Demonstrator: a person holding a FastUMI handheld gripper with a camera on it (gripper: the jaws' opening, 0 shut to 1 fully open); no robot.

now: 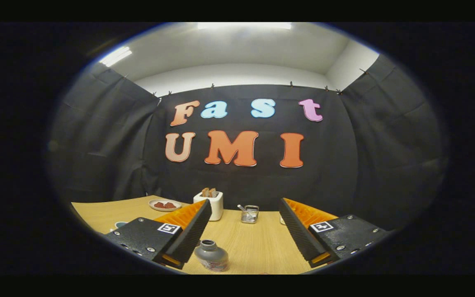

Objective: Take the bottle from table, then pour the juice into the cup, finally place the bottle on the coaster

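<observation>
Grey and squat, the bottle (211, 255) stands upright on the wooden bench (254, 243), low between the 2 fingers of the tongs (243, 235) and close against the inner face of the left one; whether it touches that finger I cannot tell. The tongs are wide apart, gripping nothing, and the bottle's mouth looks uncapped.

By my reading the task has barely begun. The bottle has not been taken, so all 3 parts are left: the grasp, the pour and the set-down on the coaster. A bluish rim (121, 225) peeking out beside the left finger may be the cup, though too little of it shows to be sure, and I cannot pick out a coaster.

Farther back on the bench sit a white toaster (214, 205) with bread in its slots, a small plate (164, 205) with something red on it, and a wire basket (250, 214).

The first step would call for centring the bottle between the fingers, since it sits off toward the left one.
</observation>
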